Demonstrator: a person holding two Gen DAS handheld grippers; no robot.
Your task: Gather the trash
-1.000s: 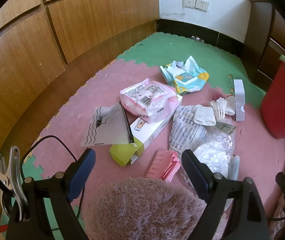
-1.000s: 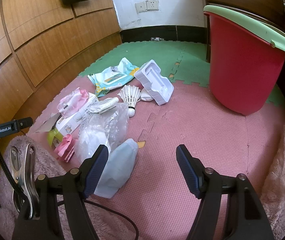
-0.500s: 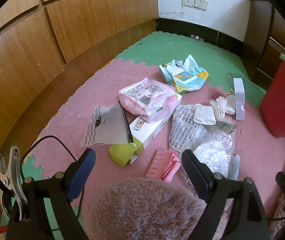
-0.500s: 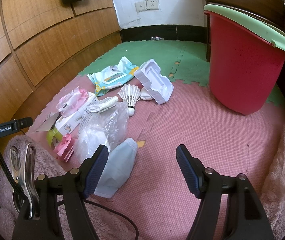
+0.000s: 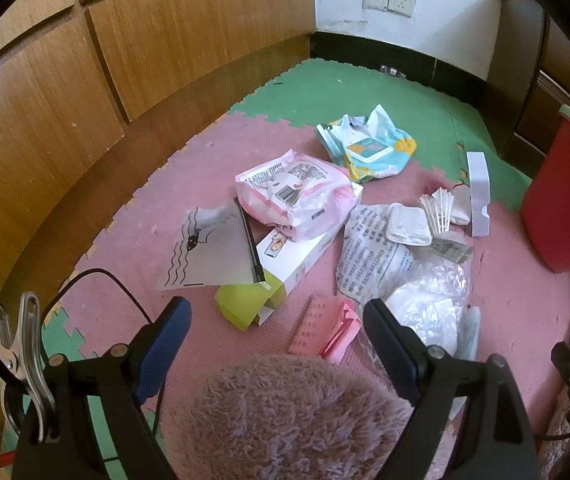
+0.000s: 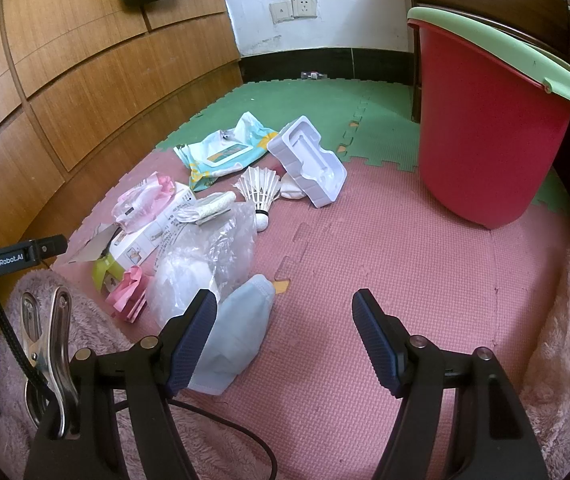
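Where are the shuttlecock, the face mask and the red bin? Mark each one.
shuttlecock [image 6: 260, 188]: right wrist view, on its feather skirt.
face mask [image 6: 237, 332]: right wrist view, middle of the blue fabric.
red bin [image 6: 485, 128]: right wrist view, on its front wall.

Left gripper [image 5: 275, 340], right gripper [image 6: 285, 330]: fingers apart.

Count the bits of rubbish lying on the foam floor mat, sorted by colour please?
Pink: 2, the pink plastic wrapper and folded pink paper.
White: 2, the white moulded plastic tray and white feathered shuttlecock.
Pale blue: 1, the face mask.
Clear: 1, the crumpled clear plastic bag.
Total: 6.
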